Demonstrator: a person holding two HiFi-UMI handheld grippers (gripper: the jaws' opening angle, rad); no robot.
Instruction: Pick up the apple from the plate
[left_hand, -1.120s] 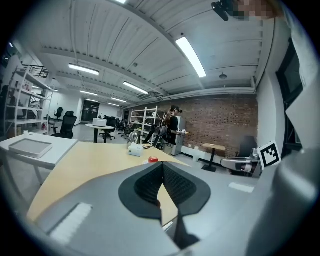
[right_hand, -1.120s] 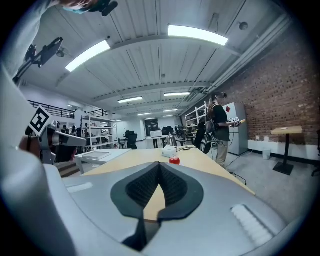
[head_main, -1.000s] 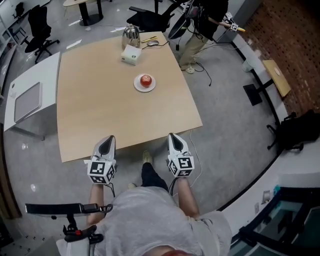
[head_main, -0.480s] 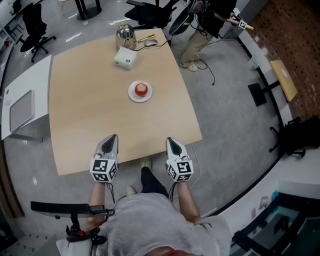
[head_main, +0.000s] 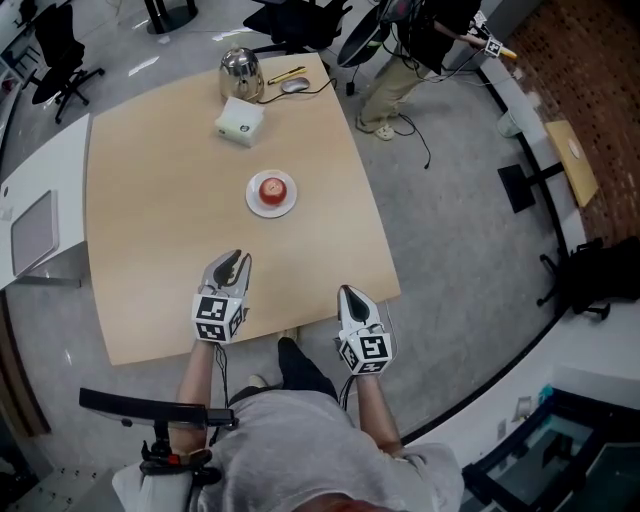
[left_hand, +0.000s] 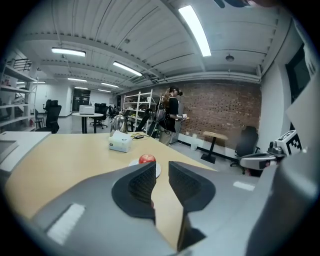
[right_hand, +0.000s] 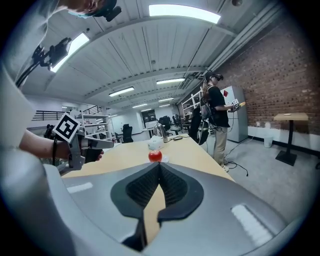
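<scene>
Left gripper parting its empty jaws; right gripper closed, empty.
Apple sits on the plate at its one o'clock, well apart; I'd widen further before closing around it.

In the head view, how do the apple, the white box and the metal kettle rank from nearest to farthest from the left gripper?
From the left gripper, whose jaws are opening with nothing between them:
1. Apple, on its plate, ahead and slightly right.
2. White box, farther back, beyond the plate.
3. Metal kettle, farthest back, behind the box.
</scene>
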